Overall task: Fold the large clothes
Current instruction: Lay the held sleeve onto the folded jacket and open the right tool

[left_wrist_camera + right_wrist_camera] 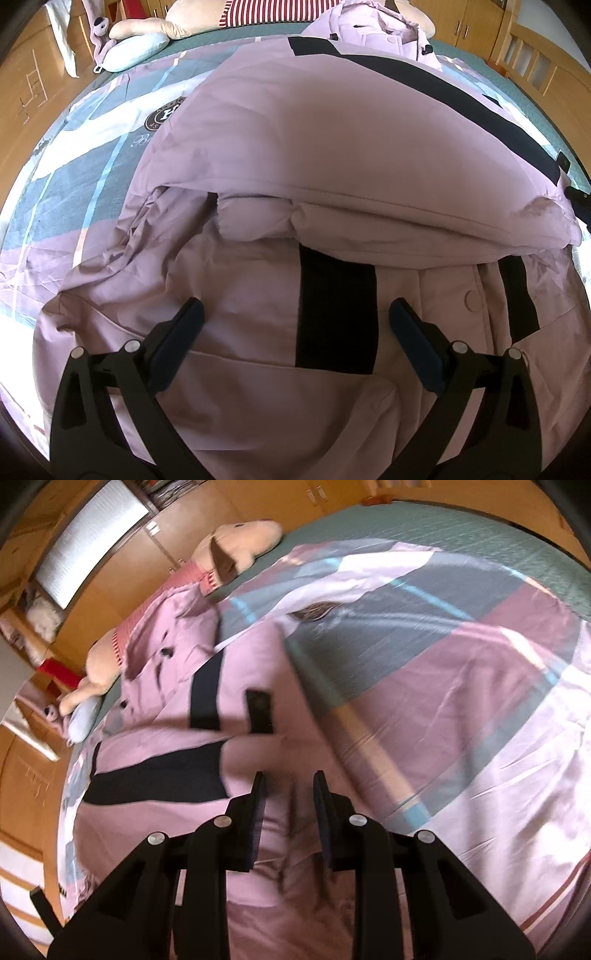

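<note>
Pink, padded and bulky, the coat [332, 155] lies across the bed [92, 155] on the patterned quilt, one half already turned over onto the other, so the folded edge makes a thick roll across the middle of my left view. My left tool [295, 317] hangs just above the lower panel with its jaws wide and nothing between them. My right tool [288, 790] stands narrow over a ridge of the same pink cloth; the fabric runs between the pads but I judge it released, not pinched.

Risks as I read them: the puffy fill may spring the fold back open once nothing is holding it. If I bite too shallow, I may catch only the top layer and drag it off the one beneath. The slick quilt could also come up with the coat.
</note>
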`<state>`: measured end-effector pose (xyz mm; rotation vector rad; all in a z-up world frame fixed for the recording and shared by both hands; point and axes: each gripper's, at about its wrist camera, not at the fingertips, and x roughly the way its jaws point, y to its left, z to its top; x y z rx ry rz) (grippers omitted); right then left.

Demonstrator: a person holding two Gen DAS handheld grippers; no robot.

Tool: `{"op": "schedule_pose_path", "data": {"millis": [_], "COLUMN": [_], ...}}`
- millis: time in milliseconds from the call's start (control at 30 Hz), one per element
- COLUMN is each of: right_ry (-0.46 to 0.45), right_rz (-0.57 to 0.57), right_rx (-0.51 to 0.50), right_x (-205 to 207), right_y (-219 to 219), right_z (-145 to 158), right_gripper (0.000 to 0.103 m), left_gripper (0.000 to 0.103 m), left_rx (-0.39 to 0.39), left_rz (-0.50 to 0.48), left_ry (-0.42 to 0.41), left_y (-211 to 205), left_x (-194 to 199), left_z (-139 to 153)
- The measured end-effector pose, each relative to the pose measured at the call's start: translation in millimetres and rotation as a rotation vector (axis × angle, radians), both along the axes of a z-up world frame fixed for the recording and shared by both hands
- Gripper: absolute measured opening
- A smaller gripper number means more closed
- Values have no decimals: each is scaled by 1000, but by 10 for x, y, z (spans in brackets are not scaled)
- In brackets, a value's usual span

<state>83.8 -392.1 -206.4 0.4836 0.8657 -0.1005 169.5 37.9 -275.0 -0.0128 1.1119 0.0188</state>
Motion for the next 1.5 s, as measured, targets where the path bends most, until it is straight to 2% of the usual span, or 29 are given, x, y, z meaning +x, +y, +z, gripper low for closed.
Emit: {"op": "schedule_pose_path", "data": {"millis": [100,167,200,233,300,333,367,400,433,600,667,767,900,1000,1067,1100,1167,1267,1367,1500], "right_ry": [-92,-165,-200,-205,-145,-83,25,73,76,81,84,90,49,-97,-199,-212,-179,17,19,41], "right_rz": [2,54,96,142,215,245,274,287,284,260,253,237,185,89,83,96,179,295,288,265], "right_rx": [-115,-204,-255,-302,-354,-381,-433,-461,-470,-482,-485,-493,-480,-482,-473,-477,-503,-607,-612,-565], "right_x": [-84,-144,-174,-176,-95,-34,67,106,112,154,160,133,70,-75,-175,-186,-126,77,48,100], "right_y": [104,285,407,530,681,745,815,844,846,816,814,814,745,672,693,719,861,1091,1084,988], "right_z": [180,304,343,341,223,110,-102,-230,-307,-317,-326,-329,-212,20,156,170,82,-317,-359,-386], "right_gripper": [31,44,47,52,53,53,54,57,63,75,80,87,88,88,88,88,88,88,91,98], "left_gripper": [101,101,101,101,101,101,101,101,101,101,101,101,101,101,101,101,101,101,101,101], "left_rx": [2,7,9,10,12,11,10,4,-8,-102,-122,-212,-165,-94,-63,-45,-30,-26,-30,-79], "left_rz": [-1,-1,-1,-1,0,0,0,4,10,72,89,112,97,72,62,58,55,54,60,89], "left_ry": [0,0,0,-1,-1,-2,-2,-5,-11,-49,-33,19,24,28,30,29,26,23,13,-9], "left_y": [7,2,-4,-7,-13,-12,-11,-9,5,206,294,429,359,258,222,201,187,189,189,239], "left_x": [0,4,3,3,0,0,0,-3,-7,-18,13,66,72,75,79,79,82,77,70,70], "left_z": [-3,-9,-10,-11,-12,-12,-12,-3,12,137,126,15,-26,-61,-71,-80,-89,-82,-57,-13]}}
